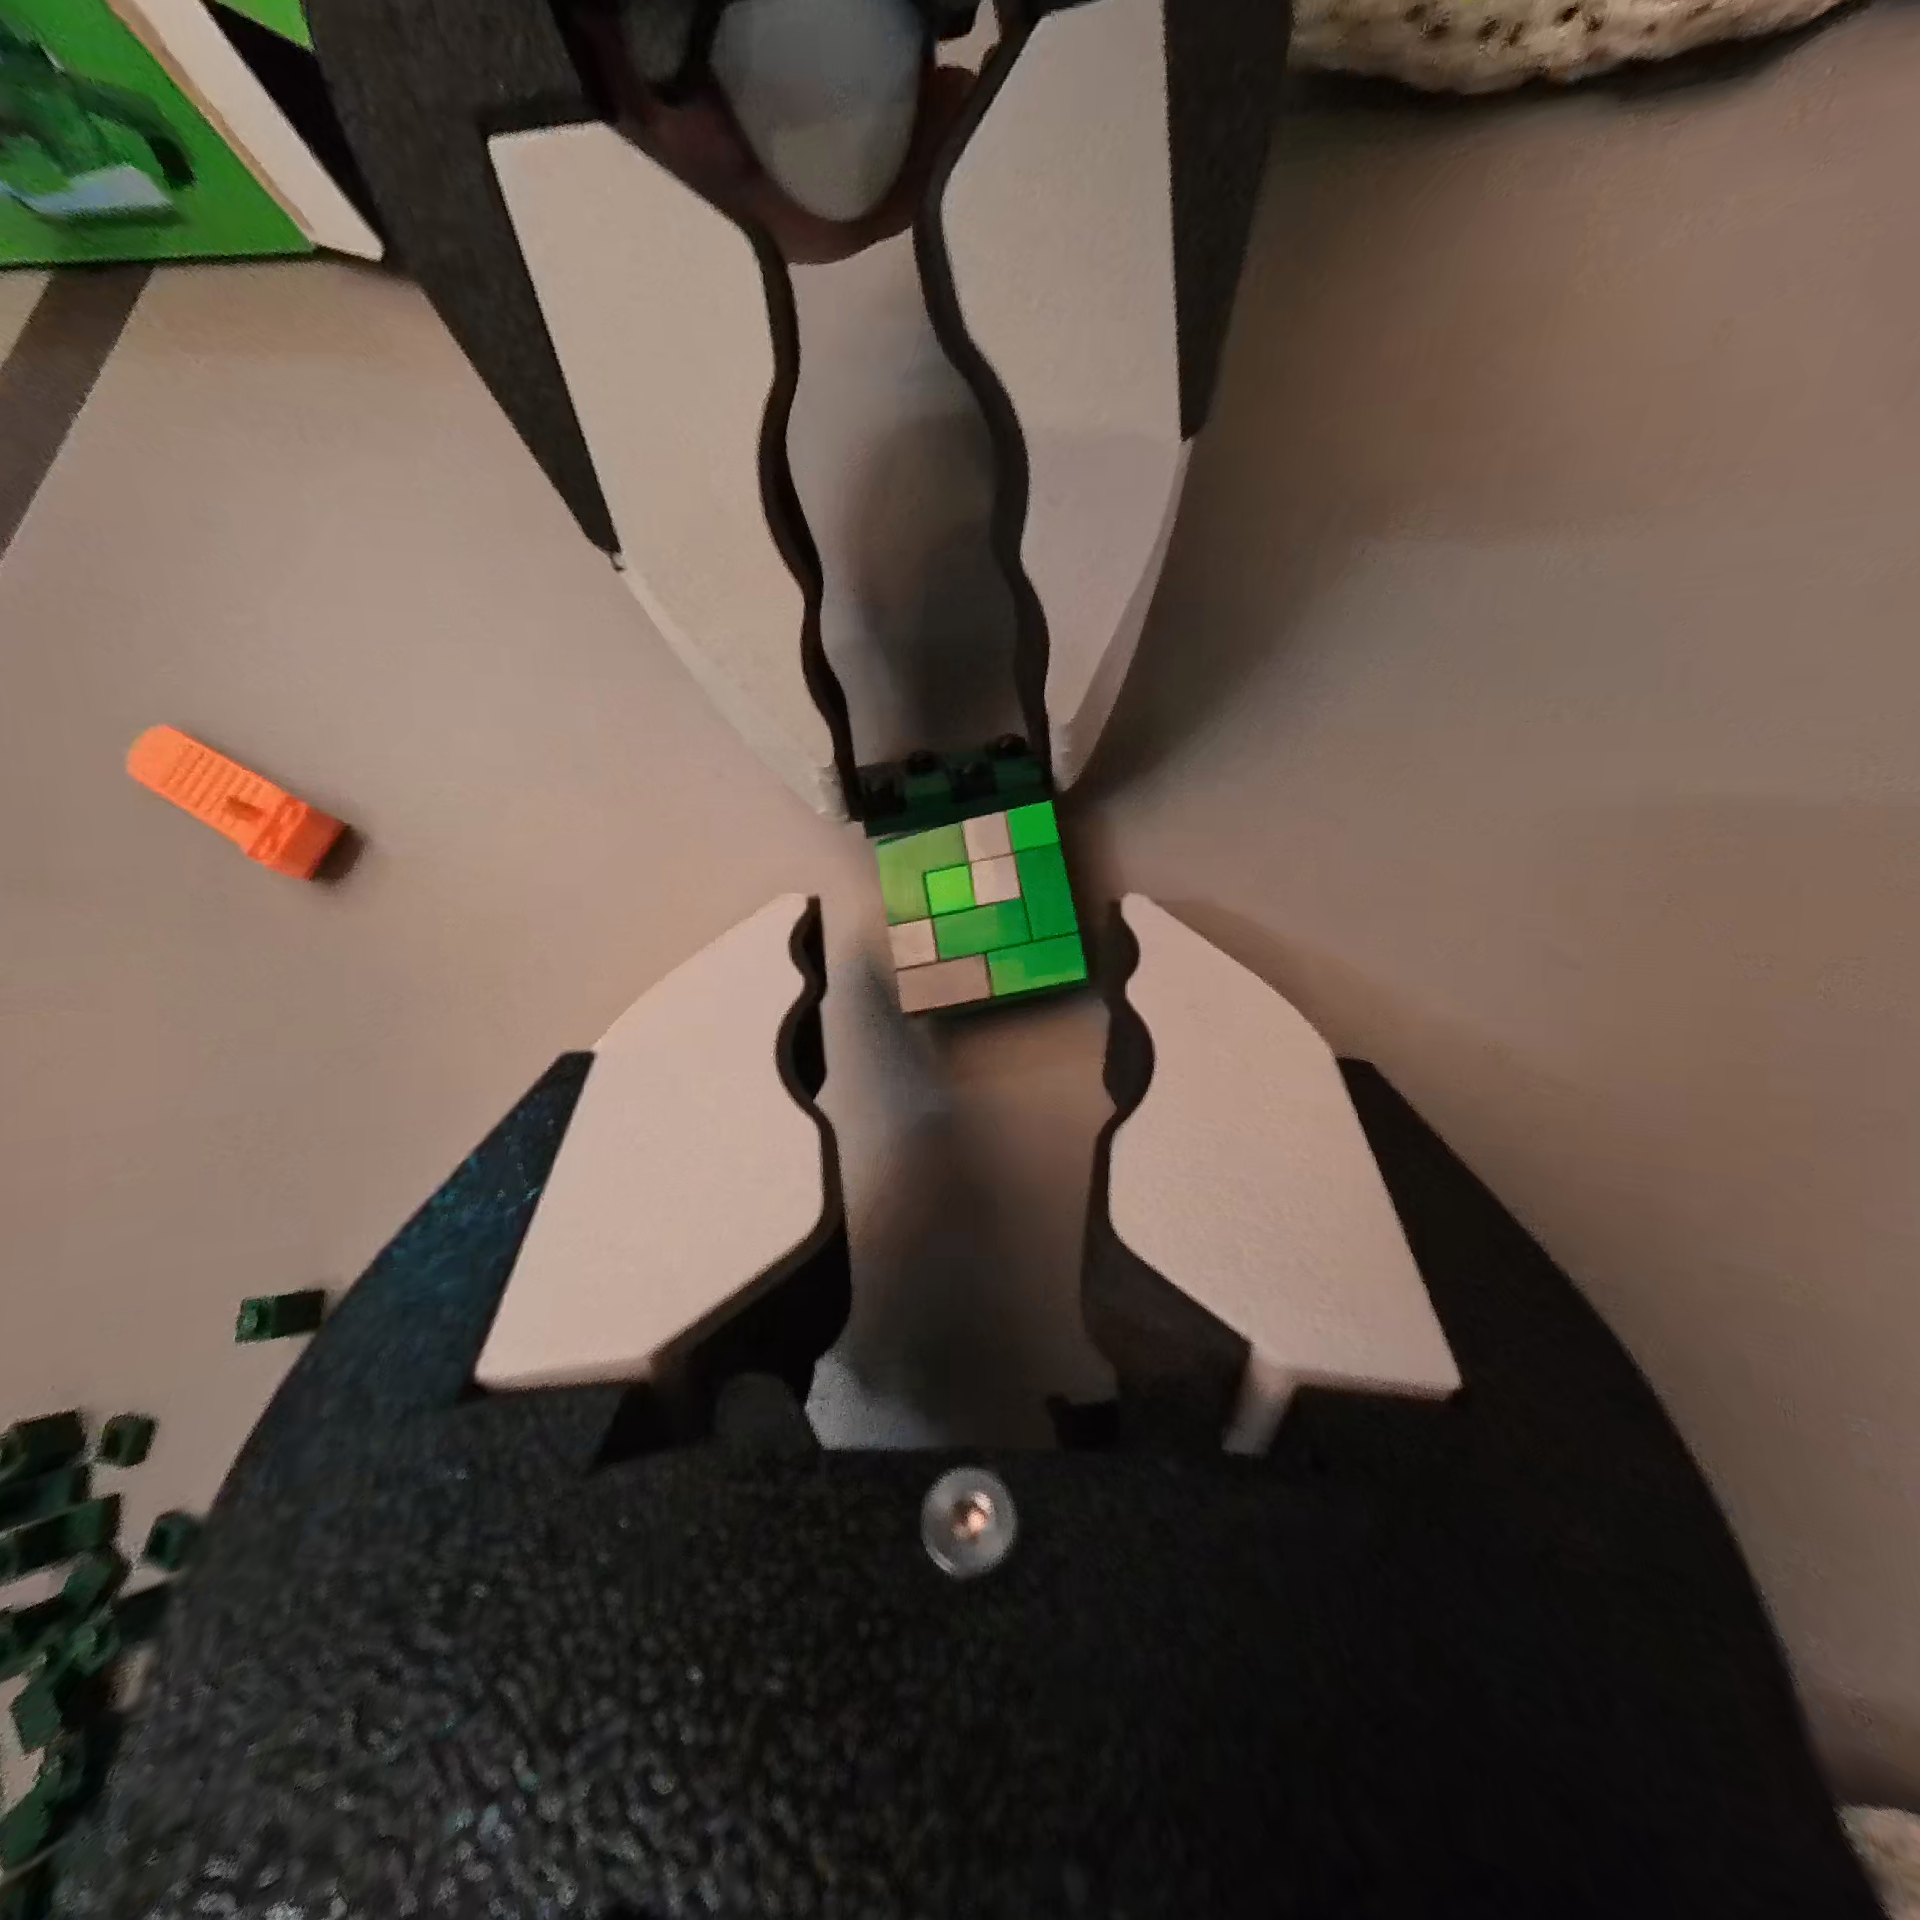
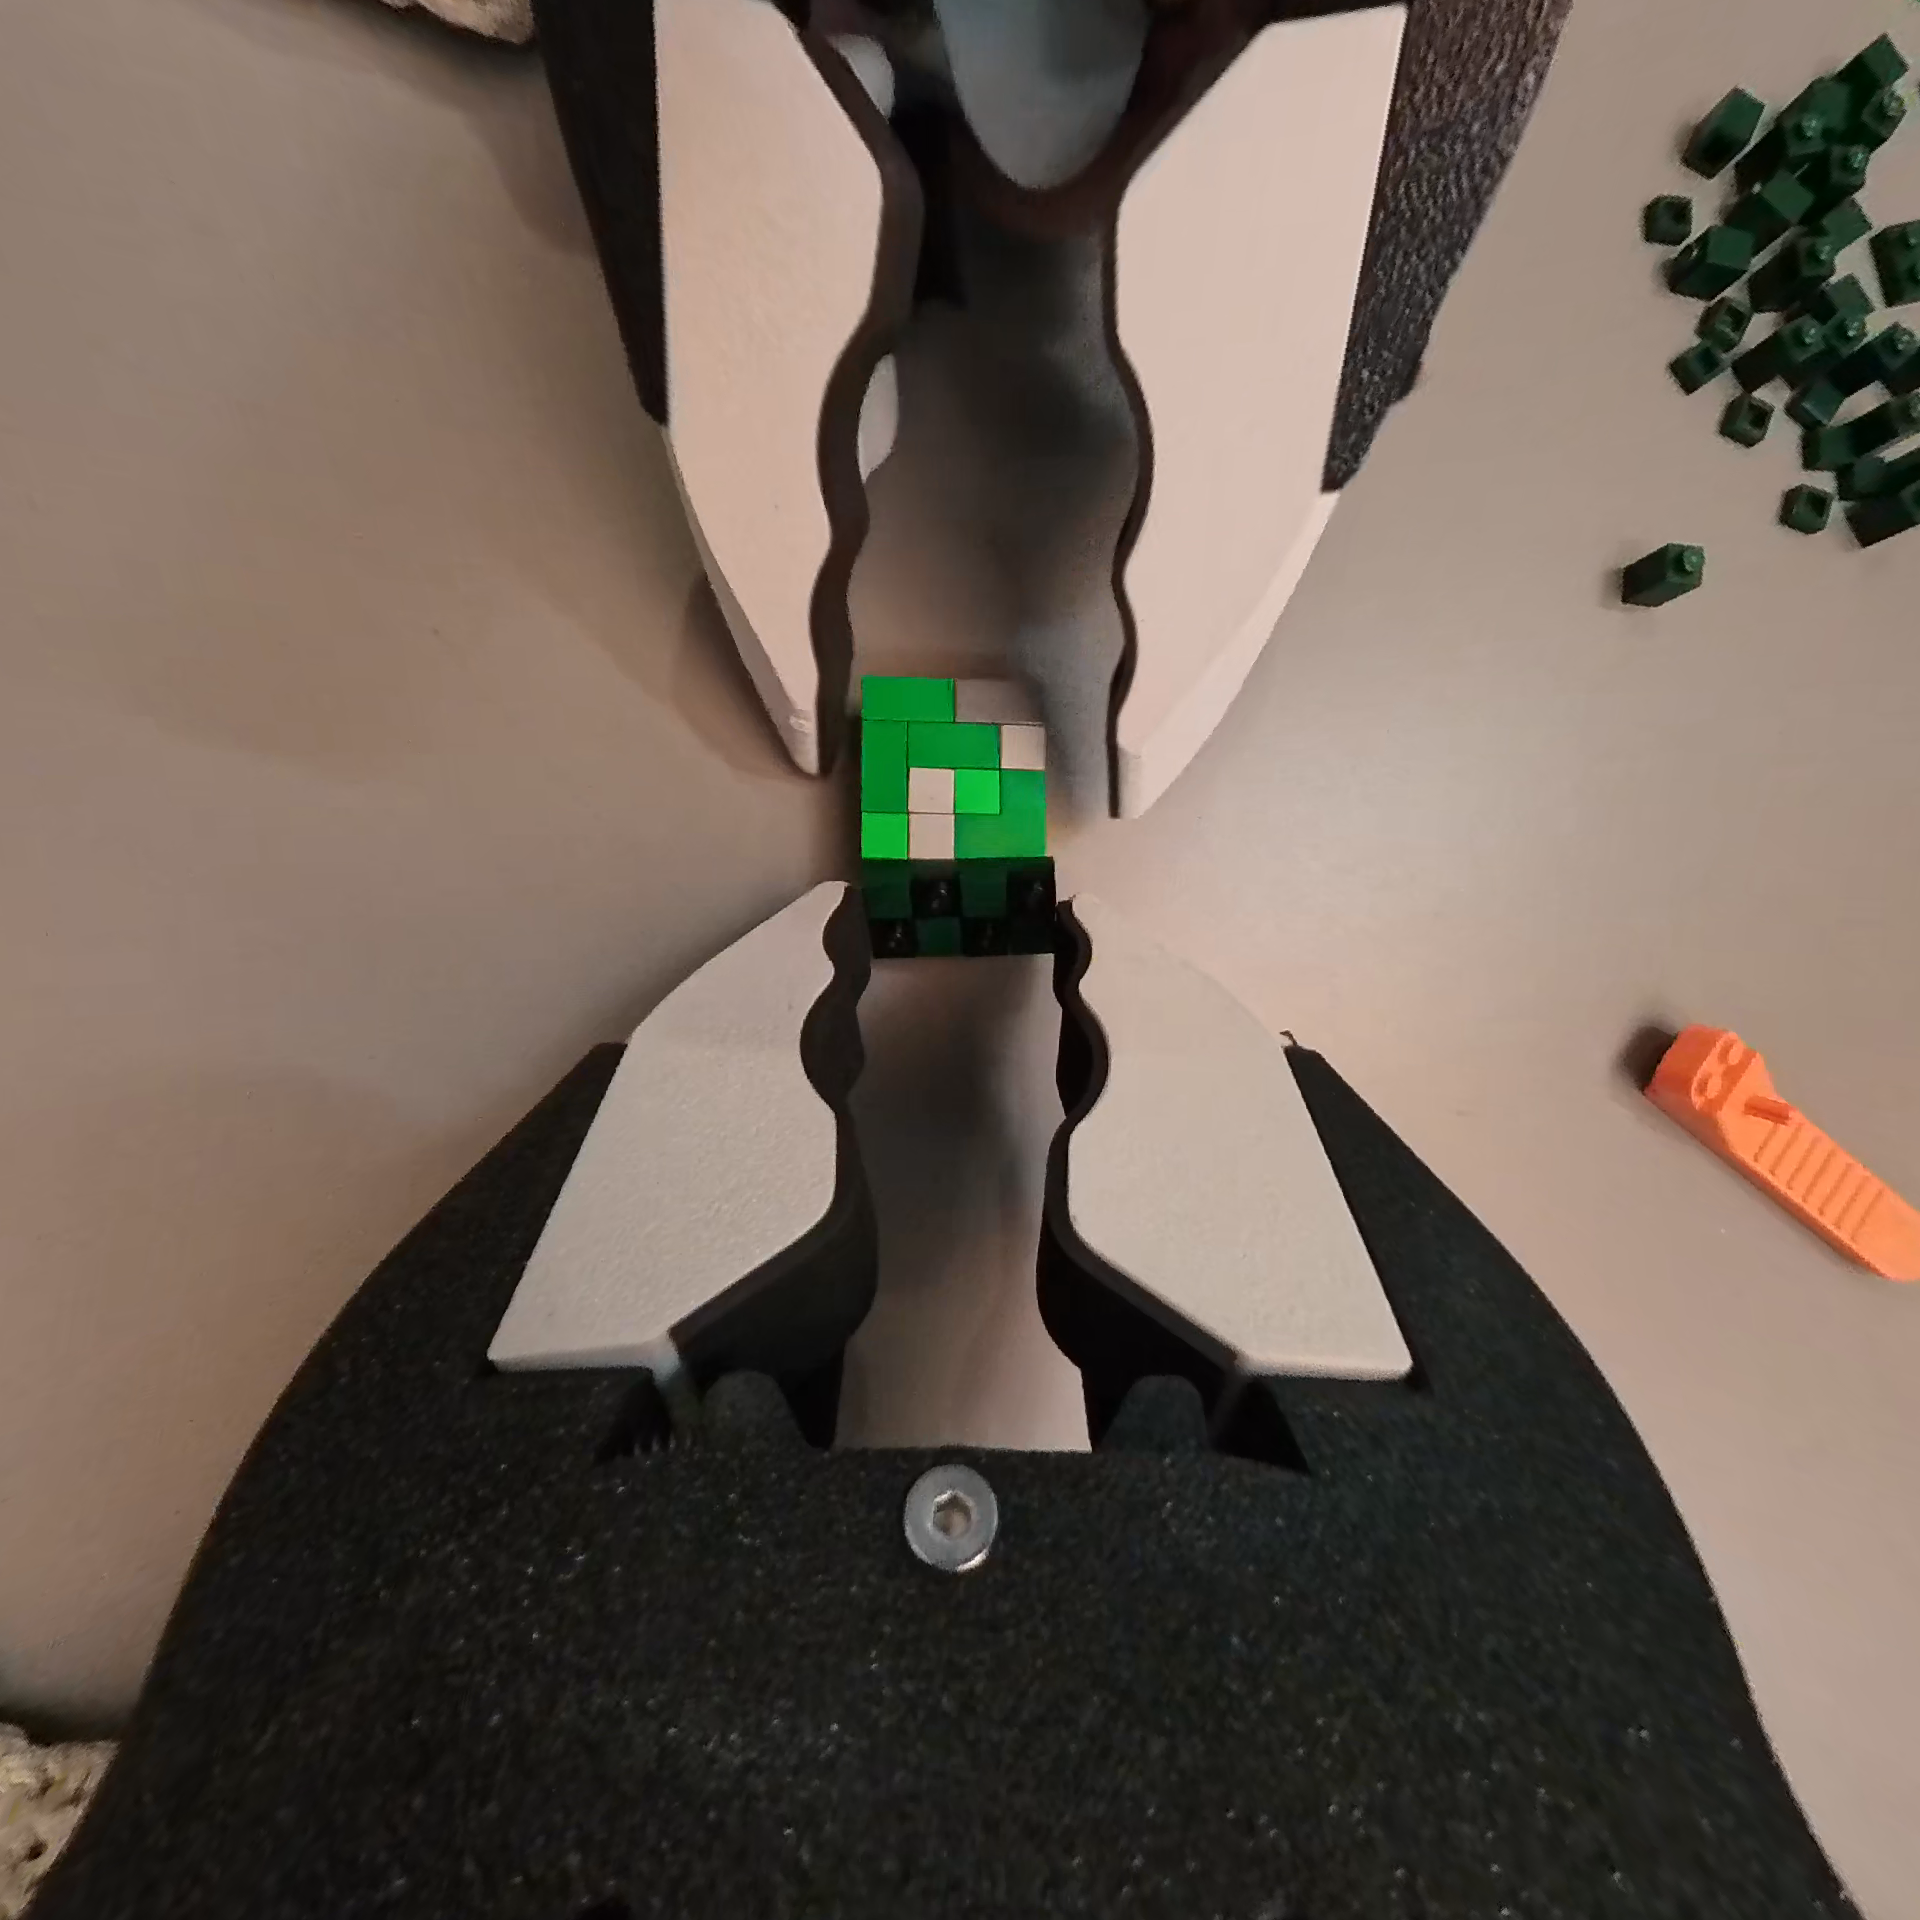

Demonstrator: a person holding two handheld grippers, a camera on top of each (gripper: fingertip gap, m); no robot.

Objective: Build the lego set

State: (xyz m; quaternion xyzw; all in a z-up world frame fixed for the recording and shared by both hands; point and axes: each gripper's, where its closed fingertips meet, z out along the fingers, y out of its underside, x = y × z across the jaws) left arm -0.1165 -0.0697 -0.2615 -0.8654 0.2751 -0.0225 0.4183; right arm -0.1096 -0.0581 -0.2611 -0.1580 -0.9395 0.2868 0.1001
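Observation:
A small lego block [image 1: 987, 914] has a face of bright green and white tiles and a dark green and black studded end. My right gripper [image 2: 961, 920] is shut on that dark studded end and holds the block [image 2: 951, 769] over the grey table. It shows at the top of the left wrist view [image 1: 951, 790]. My left gripper [image 1: 966, 925] is open. Its fingers stand either side of the tiled end with gaps between them and the block. It shows at the top of the right wrist view [image 2: 966, 779], facing the right gripper.
An orange brick separator [image 1: 234, 800] [image 2: 1787, 1153] lies on the table. A pile of several small dark green bricks [image 2: 1818, 291] [image 1: 62, 1538] lies beside it. A green box [image 1: 125, 156] and a cream knitted thing [image 1: 1558, 42] lie at the far edge. Both grippers' tips are close together, under 4 cm apart. The orange brick separator [image 1: 234, 800] is about equally far from each gripper, around 15 cm. My right wrist view [image 2: 1781, 1136] looks at it from another angle.

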